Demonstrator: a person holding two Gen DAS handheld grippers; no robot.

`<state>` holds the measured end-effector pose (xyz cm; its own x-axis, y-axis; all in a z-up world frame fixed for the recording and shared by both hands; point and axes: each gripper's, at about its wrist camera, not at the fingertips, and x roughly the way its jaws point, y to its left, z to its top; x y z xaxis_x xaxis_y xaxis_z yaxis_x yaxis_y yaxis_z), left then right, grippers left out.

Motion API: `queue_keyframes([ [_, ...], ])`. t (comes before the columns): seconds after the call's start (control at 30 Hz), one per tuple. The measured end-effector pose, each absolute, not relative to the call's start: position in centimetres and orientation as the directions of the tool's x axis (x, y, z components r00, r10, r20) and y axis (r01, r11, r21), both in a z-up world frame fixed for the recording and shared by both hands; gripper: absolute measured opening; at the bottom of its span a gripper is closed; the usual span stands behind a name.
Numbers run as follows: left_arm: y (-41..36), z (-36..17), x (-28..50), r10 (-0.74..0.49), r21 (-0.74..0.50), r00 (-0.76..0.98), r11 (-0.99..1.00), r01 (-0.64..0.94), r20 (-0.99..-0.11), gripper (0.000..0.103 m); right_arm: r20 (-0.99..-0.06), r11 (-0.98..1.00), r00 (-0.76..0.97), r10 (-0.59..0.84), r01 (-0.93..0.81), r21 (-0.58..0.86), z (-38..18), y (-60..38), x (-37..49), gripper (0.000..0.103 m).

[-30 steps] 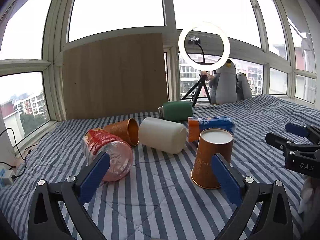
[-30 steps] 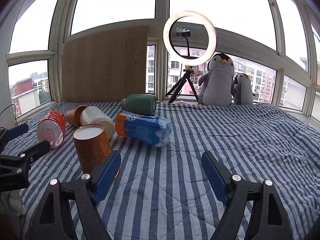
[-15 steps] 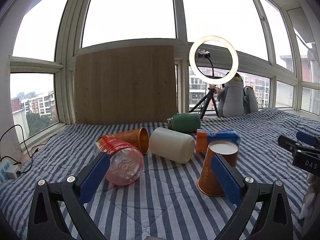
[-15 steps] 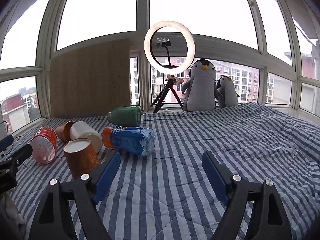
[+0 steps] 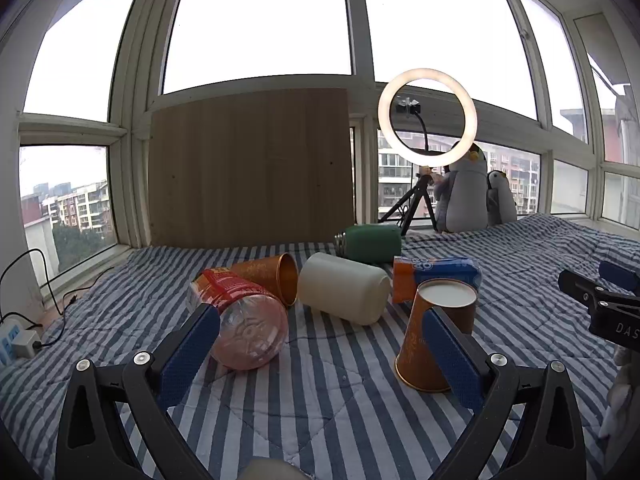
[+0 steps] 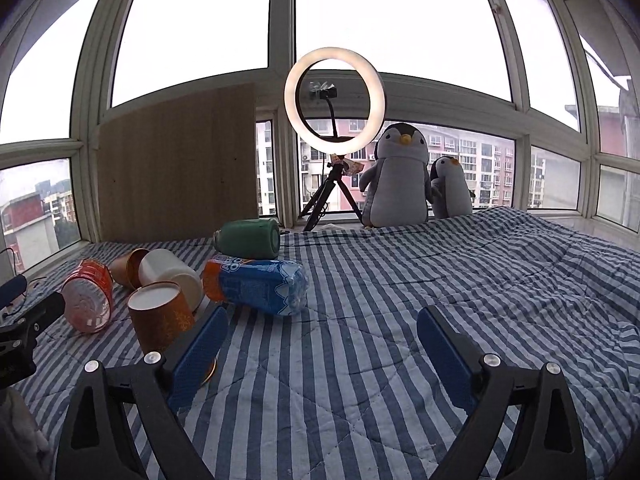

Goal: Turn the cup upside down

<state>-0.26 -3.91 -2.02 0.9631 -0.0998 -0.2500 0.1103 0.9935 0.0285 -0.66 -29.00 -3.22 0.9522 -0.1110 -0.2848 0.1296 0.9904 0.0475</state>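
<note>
Two claws are up and both stand wide with nothing between their blue pads. From where I sit at the controls, the orange paper cup with the white base [image 5: 438, 332] already stands mouth-down on the blue-and-white striped bed quilt [image 5: 320, 412], its white bottom facing up and its long axis upright, leaning only slightly. So I judge the flip as good as done, and what remains is backing away cleanly.

The cup sits just beyond the right finger of my left claw [image 5: 320, 350], partly hidden behind that pad, near and to the right of centre in the left wrist view. In the right wrist view the same cup [image 6: 162, 318] lies off to the left, just past the left finger of my right claw [image 6: 322, 350]. Neither claw has the cup between its fingers. I cannot say which claw is nearer.

Behind the cup lie a cream plastic cylinder on its side [image 5: 344, 294], a second orange paper cup on its side [image 5: 268, 280], a clear plastic jar with a red label [image 5: 244, 324] and a blue-and-orange snack packet [image 5: 436, 274]. A sideways drift of either claw could tip the light cup.
</note>
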Motion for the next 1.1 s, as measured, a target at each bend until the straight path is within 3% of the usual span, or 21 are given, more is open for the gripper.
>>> queue_keyframes([
  [1.1, -3.97, -2.03, -0.13, -0.102, 0.032, 0.962, 0.993, 0.114, -0.254, 0.102, -0.28, 0.99, 0.954, -0.11, 0.13, 0.053, -3.2, -29.1, -0.72, 0.097],
])
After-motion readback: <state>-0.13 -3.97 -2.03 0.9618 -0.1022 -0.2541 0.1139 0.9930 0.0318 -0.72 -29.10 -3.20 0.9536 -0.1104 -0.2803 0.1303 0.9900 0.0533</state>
